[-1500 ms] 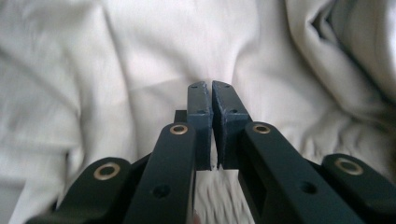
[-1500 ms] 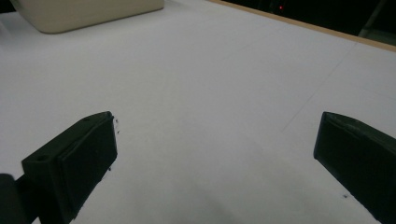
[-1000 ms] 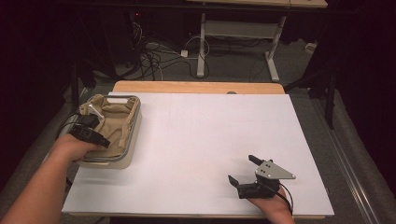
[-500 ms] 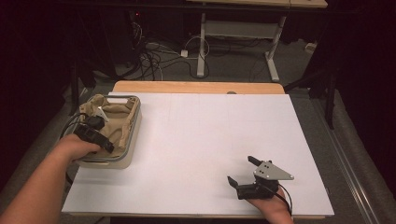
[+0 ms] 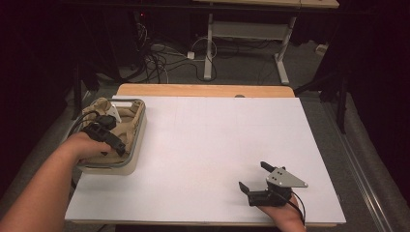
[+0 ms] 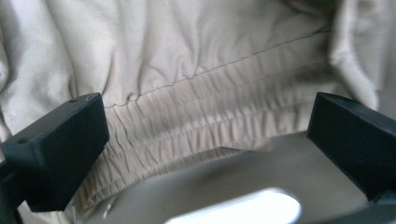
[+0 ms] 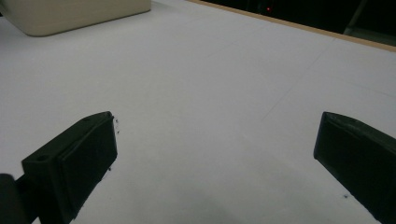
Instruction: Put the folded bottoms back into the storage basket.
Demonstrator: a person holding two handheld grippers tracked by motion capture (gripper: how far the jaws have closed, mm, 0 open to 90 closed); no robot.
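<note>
Over the basket (image 5: pixel 135 145) at the counter's (image 5: pixel 203 145) left edge, the left claw (image 6: pixel 205 140) gapes wide above the beige garment's (image 6: pixel 187 60) elastic waistband. Well apart, the right claw (image 5: pixel 255 176) rests wide open, empty, near the front edge.

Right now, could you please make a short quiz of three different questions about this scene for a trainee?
1. True or false: the left gripper has open jaws above the gathered band of the beige crumpled cloth.
2. What holds the cloth? A) the cream rectangular basket with a metal rim B) a drawer C) a bag
3. Fill in: the right gripper is open over the ____ tabletop.

Key: 1 true; 2 A; 3 white.
</note>
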